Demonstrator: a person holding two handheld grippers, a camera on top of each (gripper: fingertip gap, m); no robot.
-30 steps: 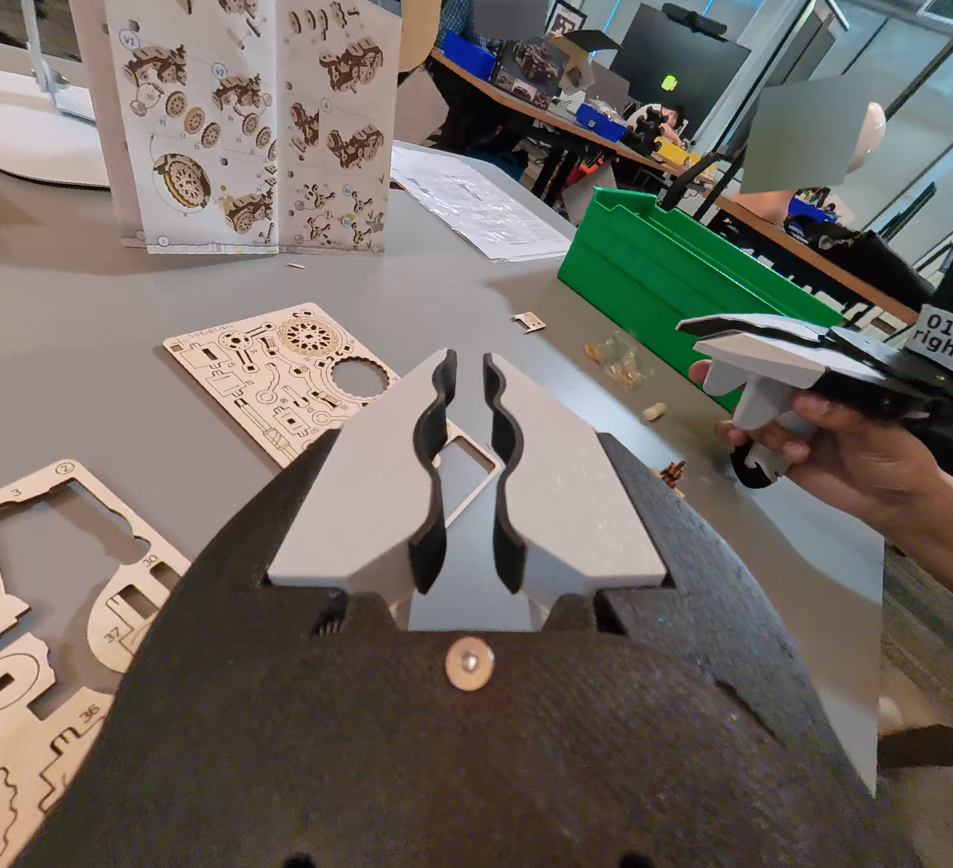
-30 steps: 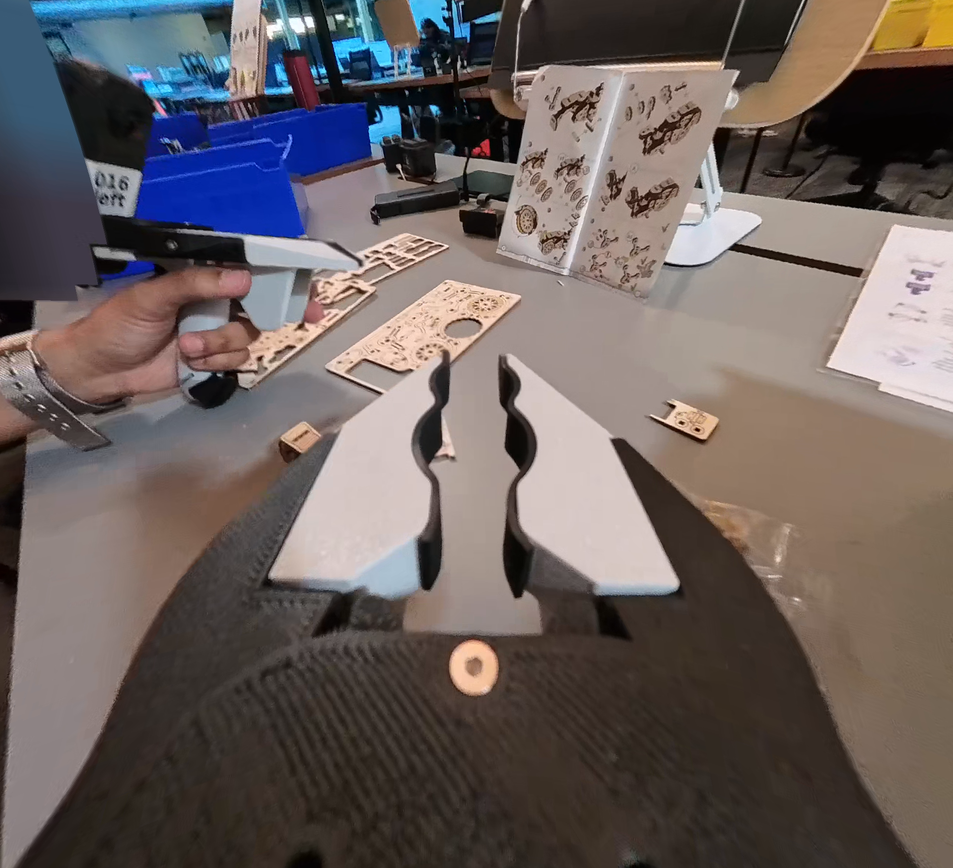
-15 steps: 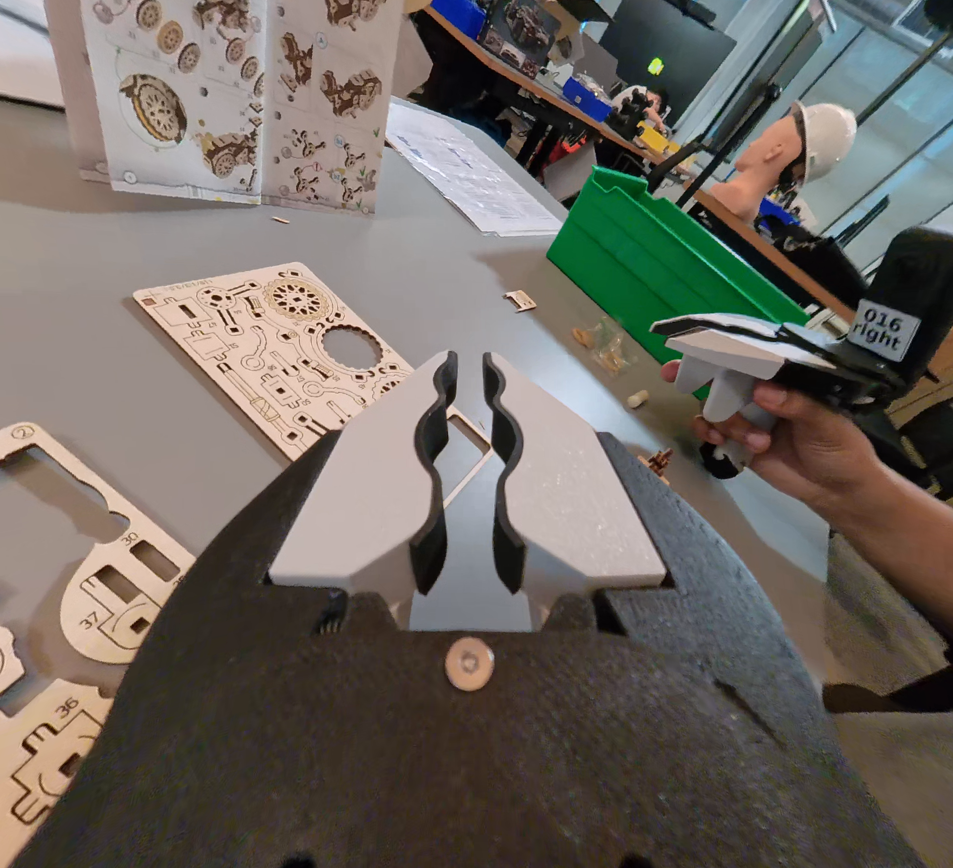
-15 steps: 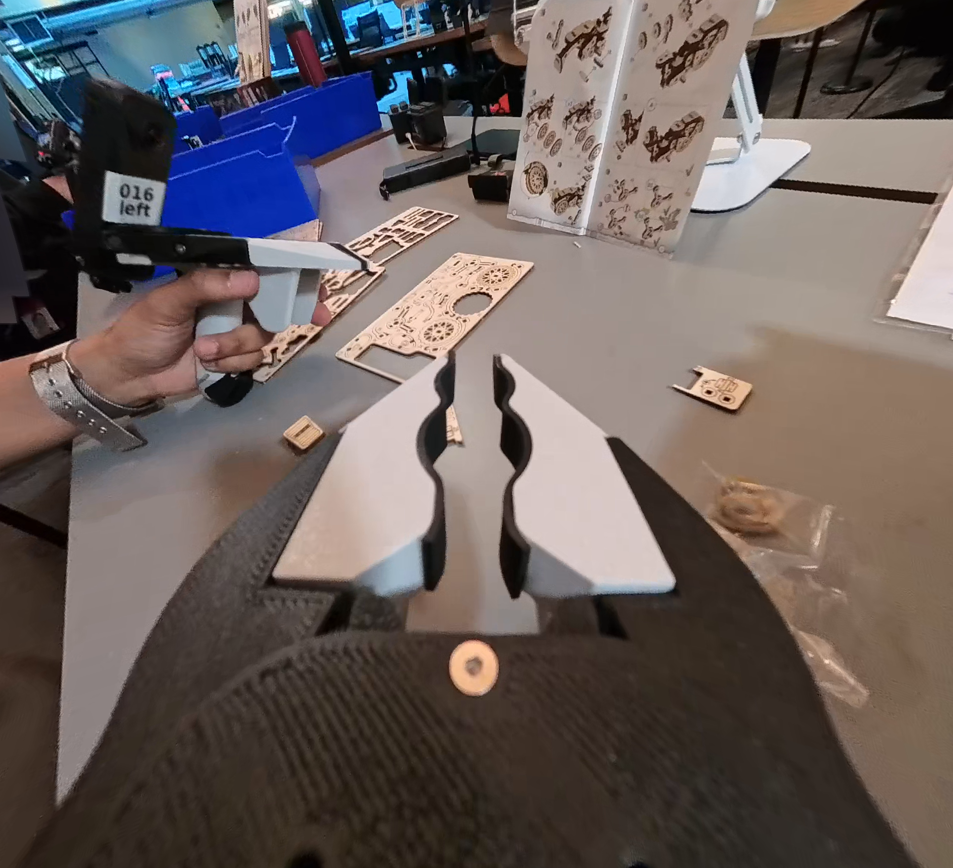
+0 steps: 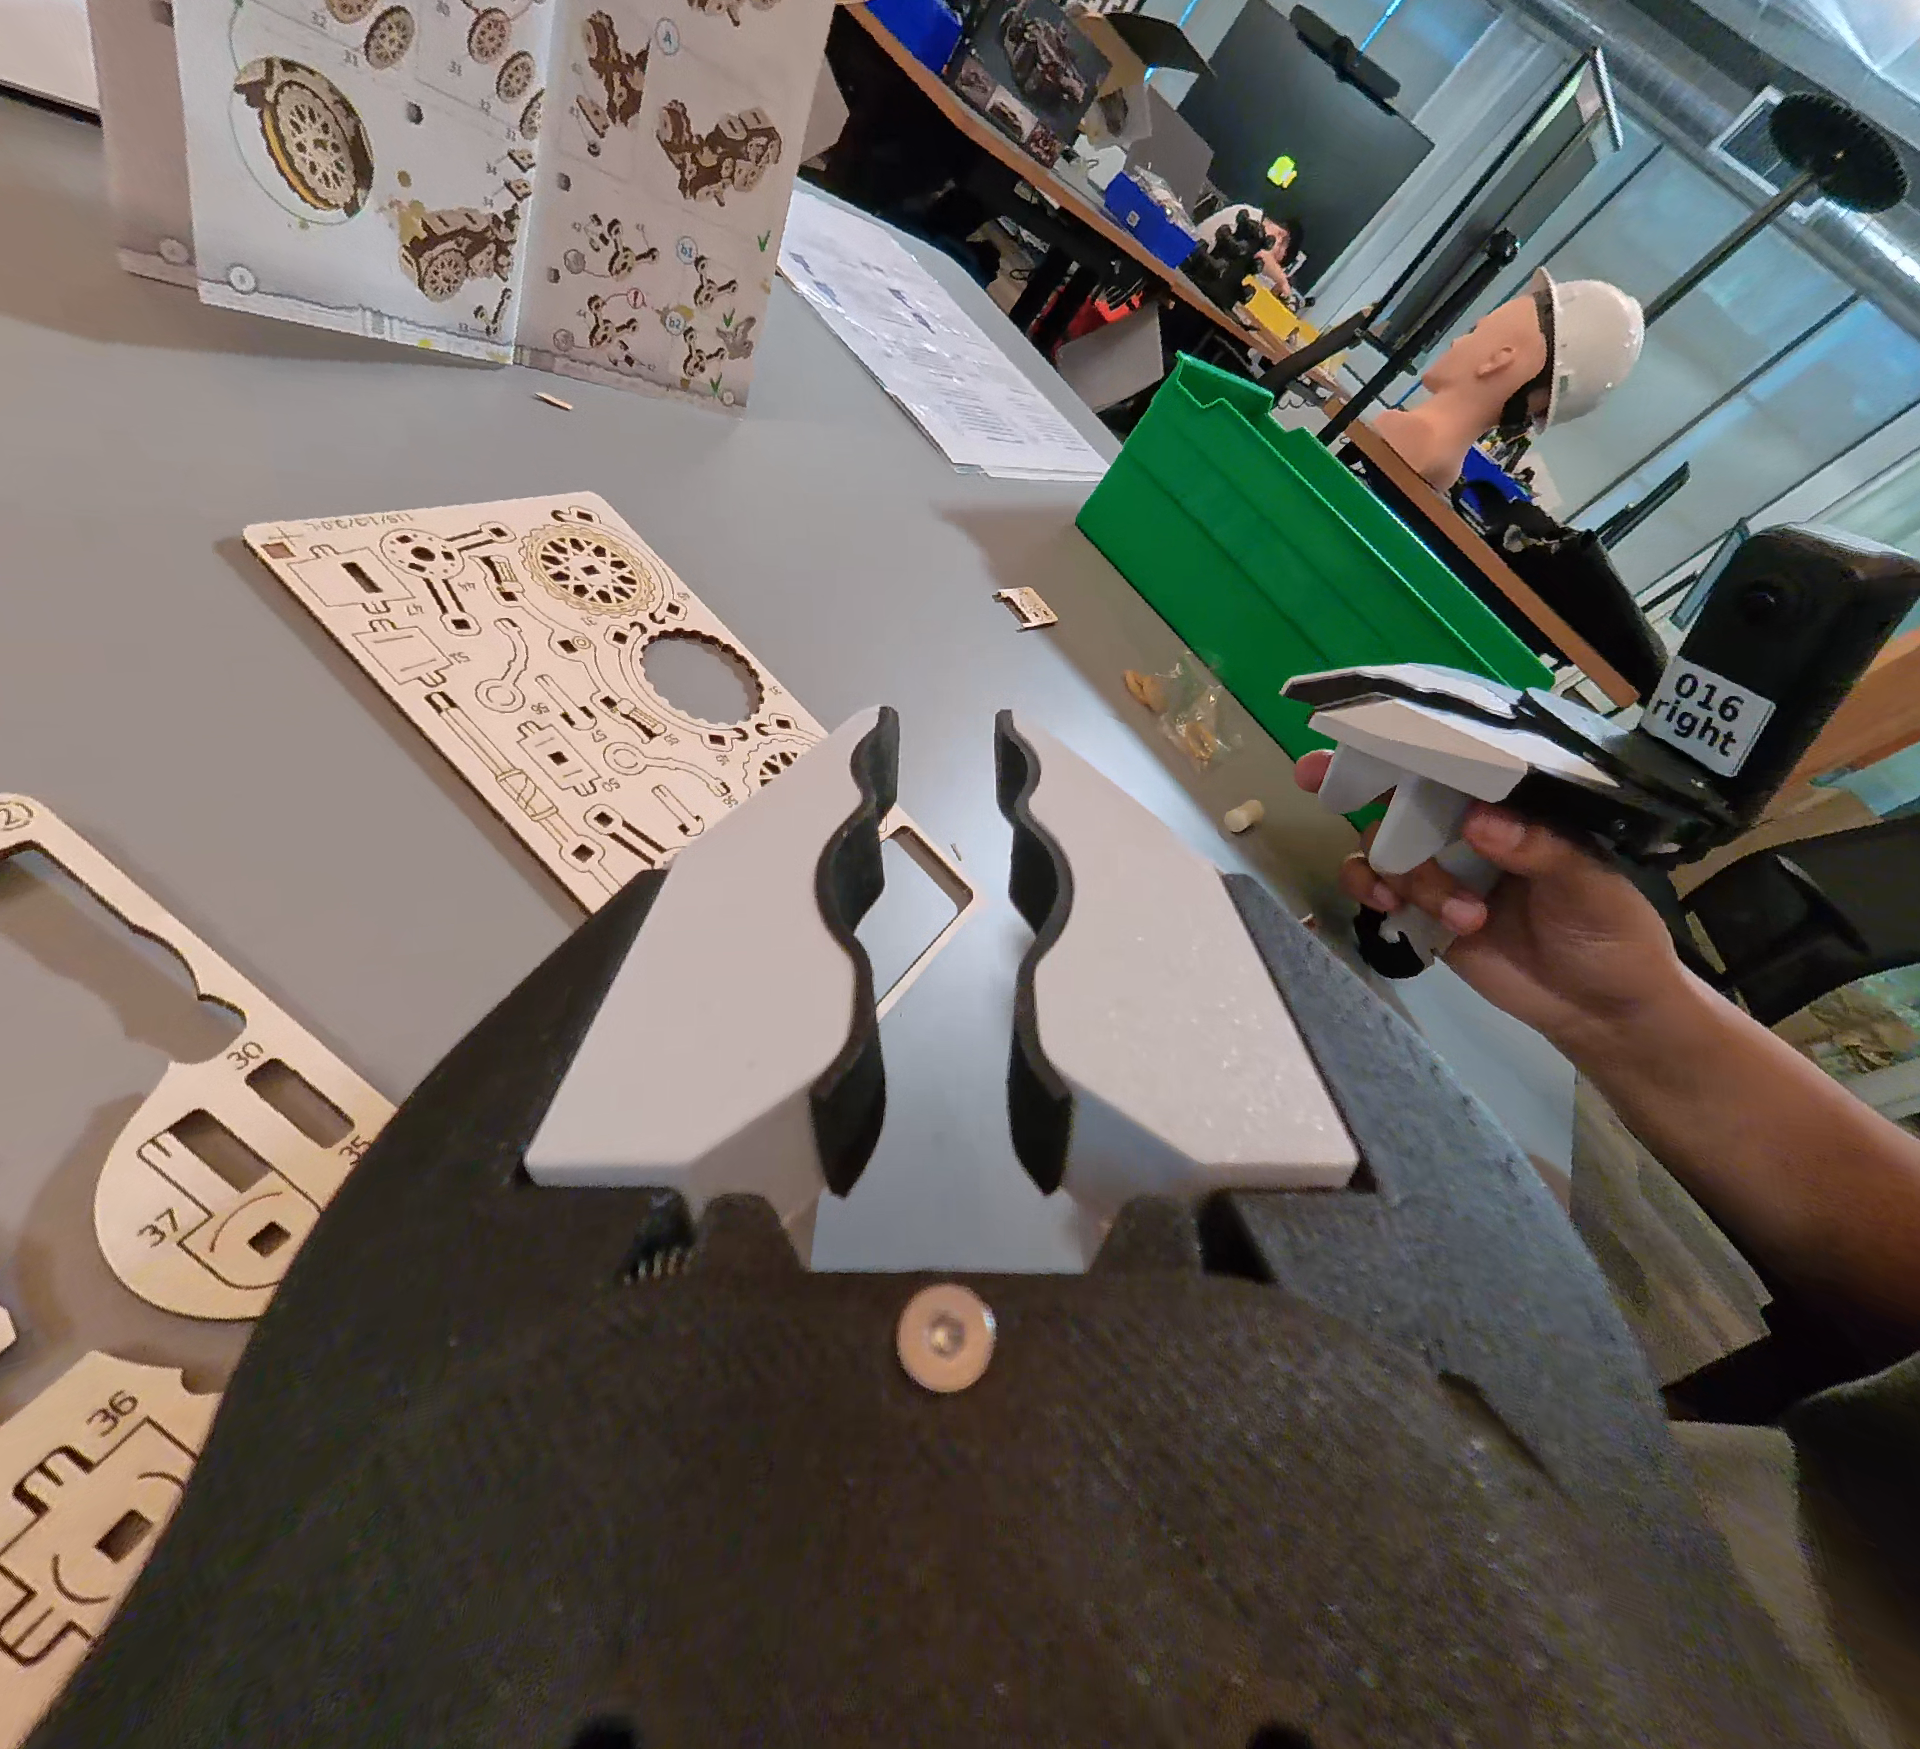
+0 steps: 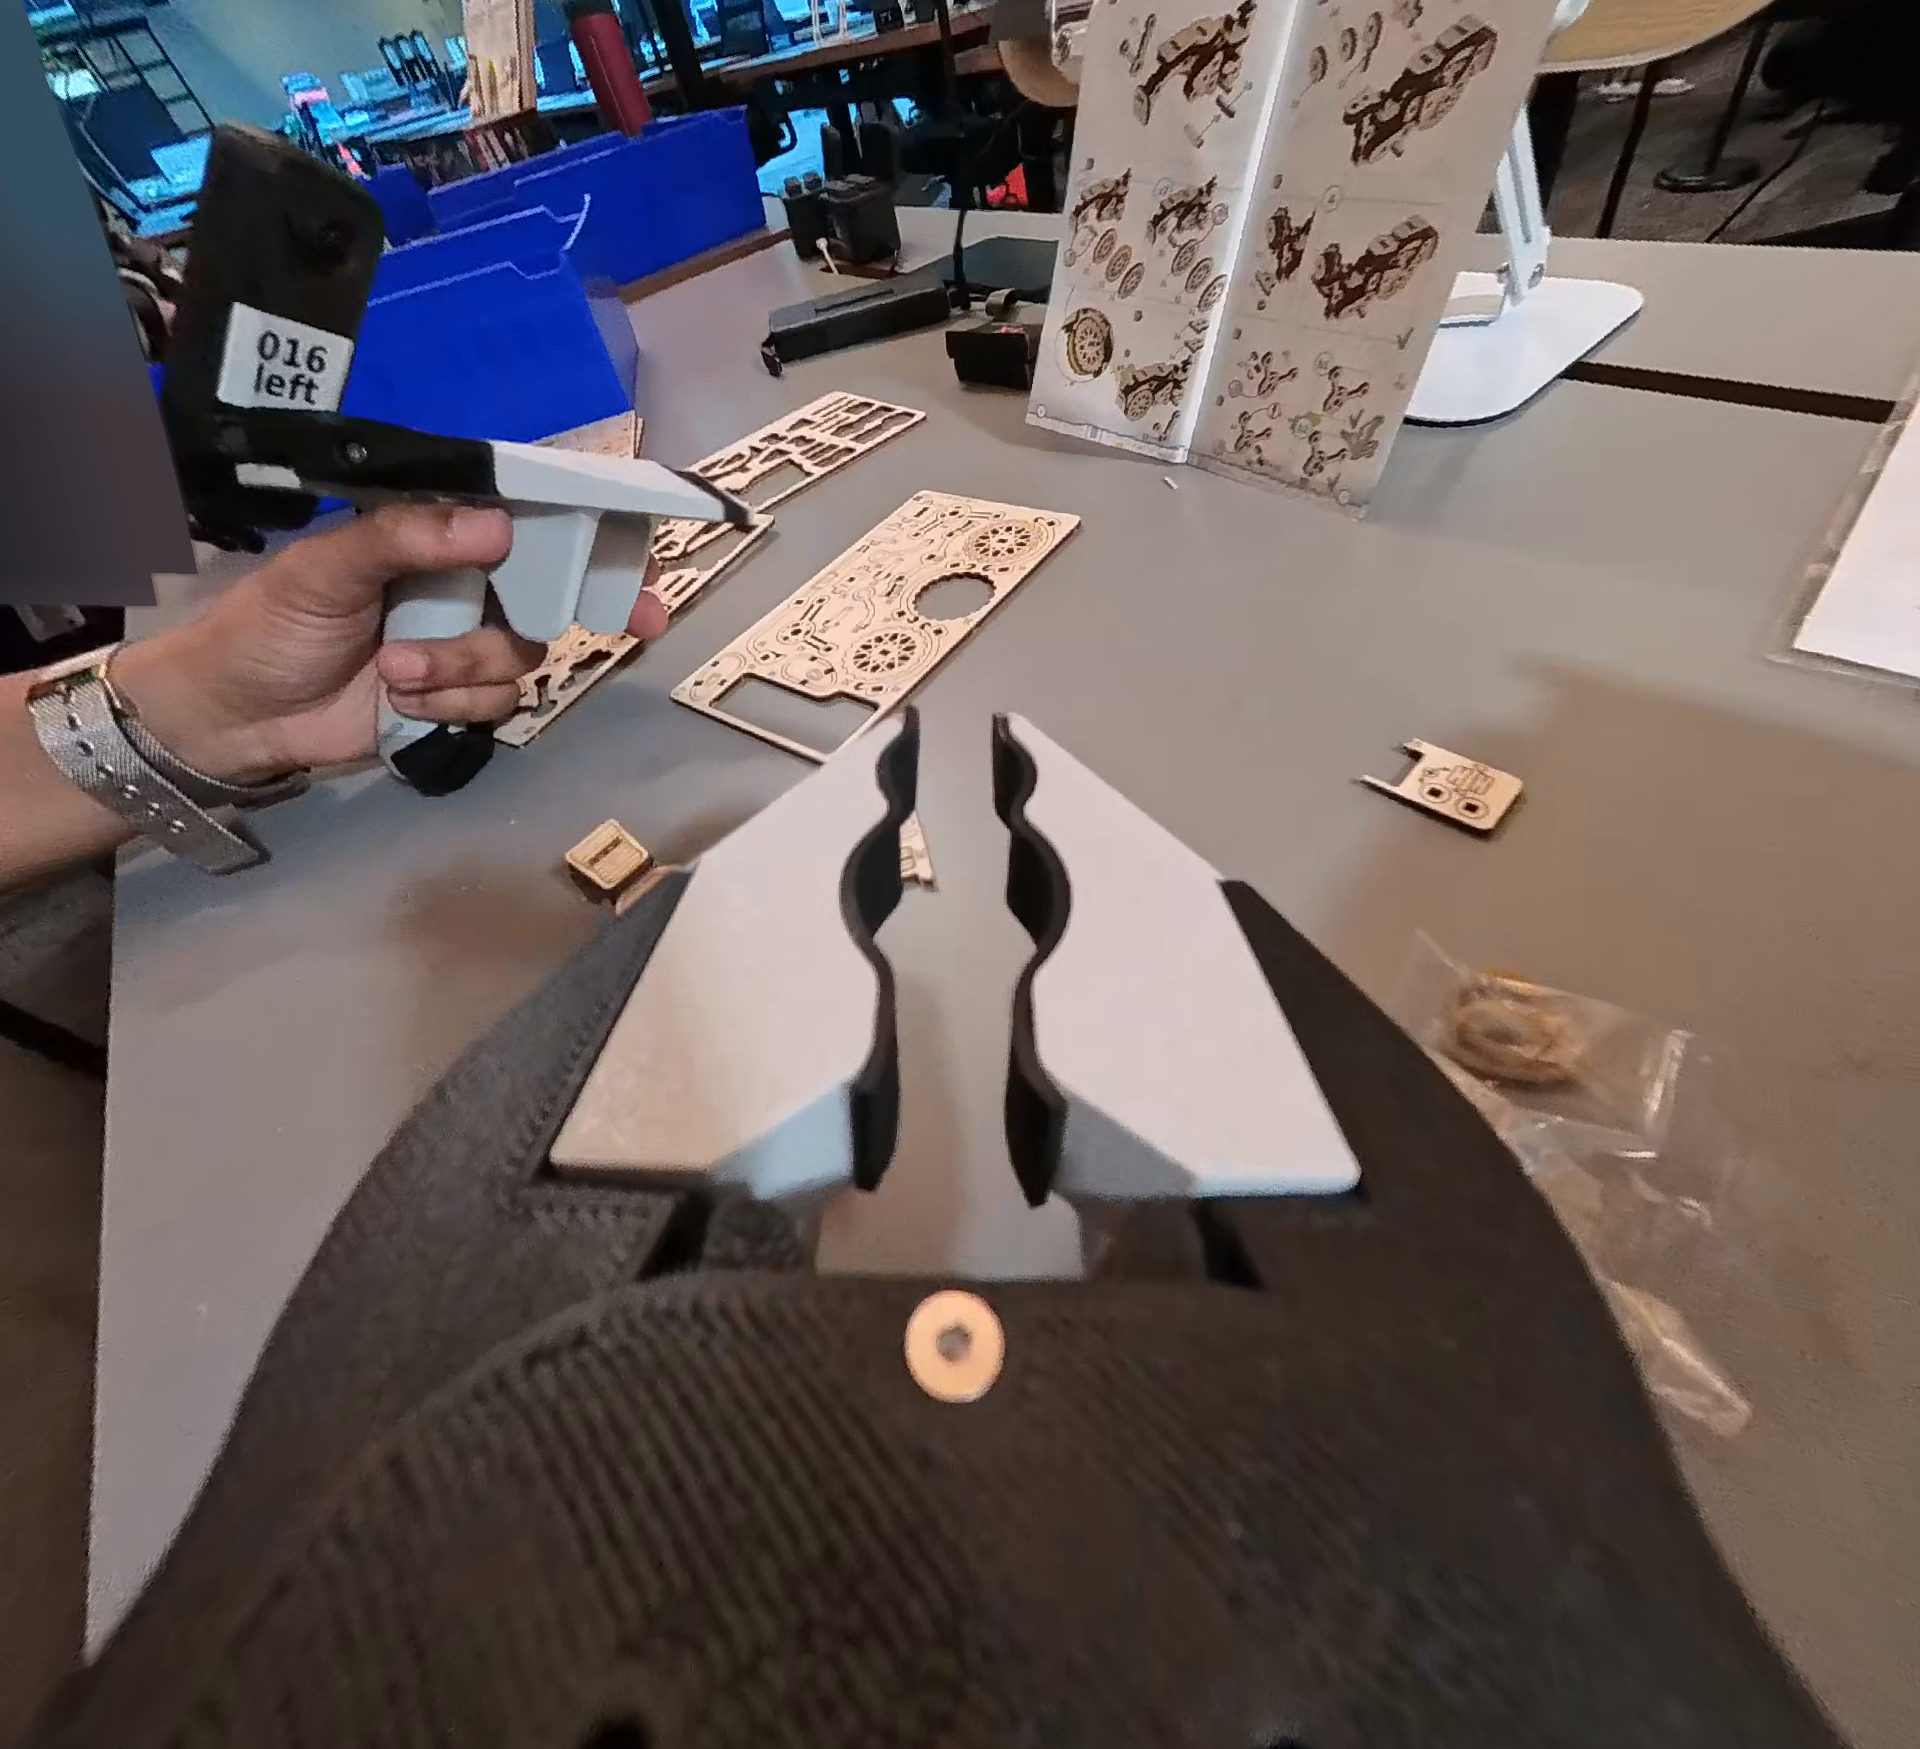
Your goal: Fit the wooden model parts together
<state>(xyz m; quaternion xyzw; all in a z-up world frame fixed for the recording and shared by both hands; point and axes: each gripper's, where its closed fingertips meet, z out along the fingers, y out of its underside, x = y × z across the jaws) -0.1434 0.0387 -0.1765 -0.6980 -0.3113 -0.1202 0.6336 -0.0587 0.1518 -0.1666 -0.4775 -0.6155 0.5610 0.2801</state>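
Note:
A laser-cut wooden parts sheet lies flat on the grey table, just ahead of my left gripper. That gripper is open and empty above the sheet's near corner. More cut-out wooden frames lie at the lower left. My right gripper is open and empty above the table. The same sheet lies ahead of it. A small wooden block sits to its left, and a flat wooden piece to its right. Each gripper shows in the other view, held by a hand: the right one and the left one.
A folded instruction booklet stands at the back of the table. A green bin sits at the right edge and blue bins at the left. A clear bag of small parts lies near the right gripper. A white stand base sits behind the booklet. The tips of one gripper are about 15 centimetres away from the tips of the other. My right gripper's tips are some 10 centimetres from the small wooden block. To the flat wooden piece: right tips about 15 centimetres, left tips about 20 centimetres. Look for it in the left wrist view too.
My left gripper's jaws have opened a little wider. Both grippers have shifted slightly over the table. Neither has taken hold of anything.

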